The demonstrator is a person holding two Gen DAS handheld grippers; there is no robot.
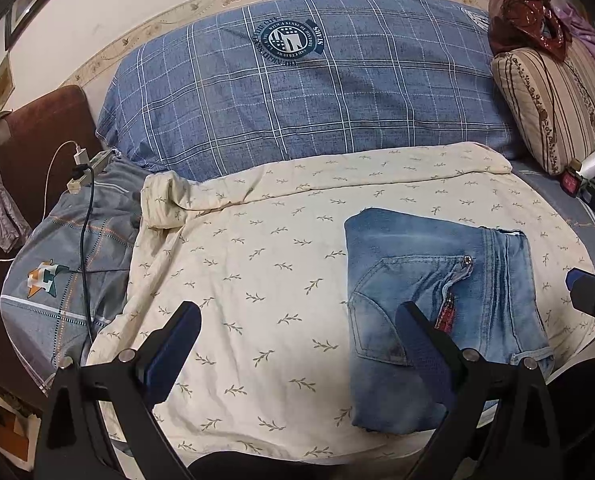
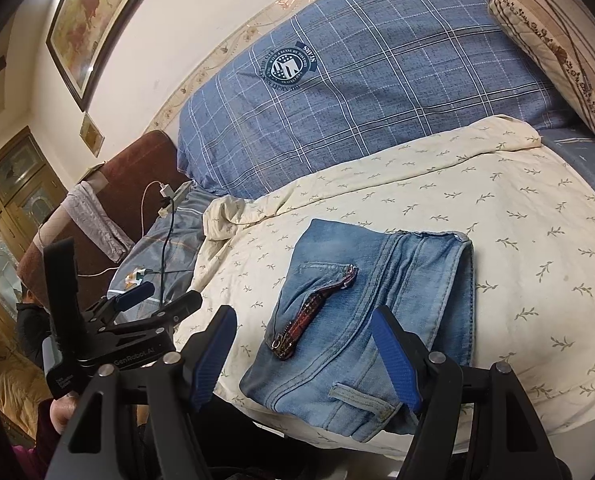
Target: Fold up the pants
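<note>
At nine o'clock in the left wrist view a brown headboard [image 1: 37, 128] stands behind a grey patterned pillow [image 1: 69, 264], over which a dark cable [image 1: 84, 236] runs from a white charger [image 1: 80, 157]. At twelve o'clock a blue plaid quilt [image 1: 305, 92] is heaped against the wall. A cream leaf-print sheet [image 1: 257, 264] covers the middle of the bed. The left tongs [image 1: 297, 328] hang released above it, their two blue pads spread wide with nothing between them; the right-hand pad stands in front of the pants. The pants [image 1: 437, 312], pale blue jeans folded into a compact rectangle, lie on the sheet at four o'clock, a pocket and a red-lined zip facing up. At two o'clock a striped cushion [image 1: 553, 108] leans by a dark red bag [image 1: 525, 16].

In the right wrist view the right tongs [image 2: 303, 344] are likewise released, open above the near edge of the pants [image 2: 377, 304] without touching them.
</note>
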